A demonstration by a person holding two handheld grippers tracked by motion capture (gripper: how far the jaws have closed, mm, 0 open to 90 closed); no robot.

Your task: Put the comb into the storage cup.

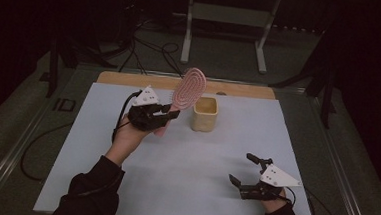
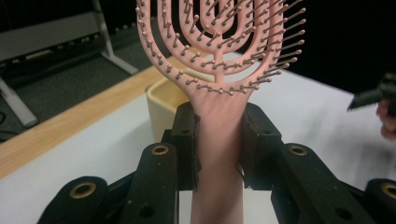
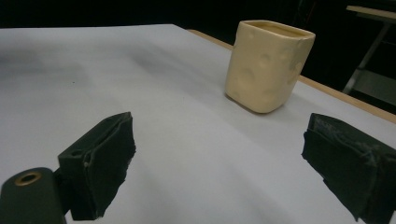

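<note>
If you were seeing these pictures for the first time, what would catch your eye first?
The pink hairbrush stands out: the left claw clamps its handle and holds it up, head tilted, beside the cream cup near the table's far edge. The right claw rests wide open and empty on the white table, near its front right corner.

A cream cup [image 1: 205, 114] stands upright toward the far side of the white worktop [image 1: 174, 176], its square mouth open and its sides dimpled. A wooden strip [image 1: 130, 80] runs along the worktop's far edge. Beyond it, on the dark floor, stand a white frame [image 1: 226, 19] and loose black cables [image 1: 152, 50].
</note>
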